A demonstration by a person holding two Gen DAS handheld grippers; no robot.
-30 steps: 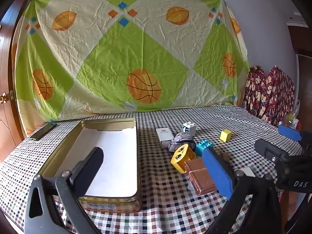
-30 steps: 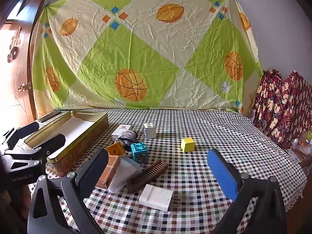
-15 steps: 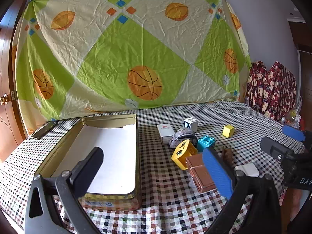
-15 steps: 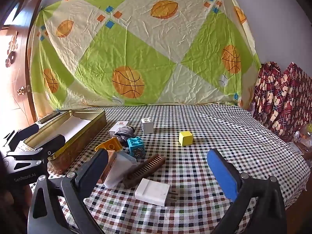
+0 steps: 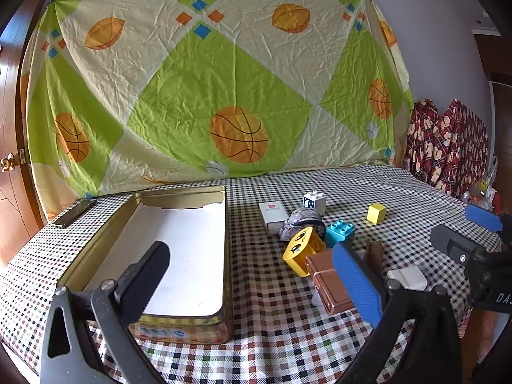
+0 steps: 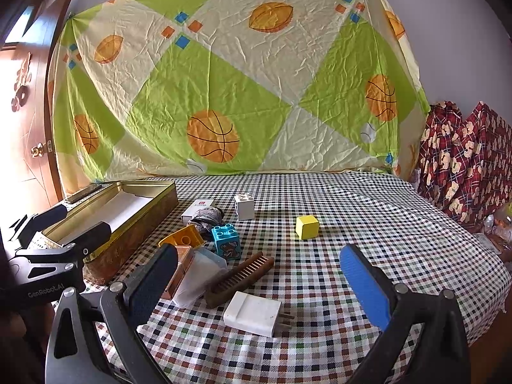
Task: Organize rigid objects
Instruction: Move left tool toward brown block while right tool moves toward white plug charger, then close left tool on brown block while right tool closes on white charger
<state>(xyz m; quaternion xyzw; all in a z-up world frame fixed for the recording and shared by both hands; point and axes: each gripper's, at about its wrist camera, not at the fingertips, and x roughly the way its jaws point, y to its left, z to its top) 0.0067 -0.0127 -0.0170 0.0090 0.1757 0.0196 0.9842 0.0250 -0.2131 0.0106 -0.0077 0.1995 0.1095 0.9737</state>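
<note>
Your left claw [image 5: 252, 275] is released, its jaws spread wide with nothing between them, and it hangs over the near edge of the table [image 5: 288, 345]. Your right claw [image 6: 259, 275] is likewise released and empty, over the near edge further right.

The open gold tin [image 5: 224, 256] lies at the left side of the table, its white floor bare. A dark flat device [image 5: 74, 212] lies just beyond the tin, near the far left corner.

The rigid objects are grouped just right of the tin, toward the middle of the table:
- White plug adapter [image 6: 252, 313]: nearest the near edge, prongs pointing right.
- Brown comb [image 6: 240, 278]: just behind the adapter.
- Copper-coloured box [image 5: 326, 281]: resting on a white container [image 6: 201, 275].
- Yellow block [image 5: 302, 246] and blue brick [image 5: 340, 232]: side by side.
- Grey crumpled item [image 5: 300, 222], small white box [image 5: 272, 213] and white brick [image 5: 314, 202]: further back.
- Yellow cube [image 6: 306, 226]: alone, well apart to the right.
</note>
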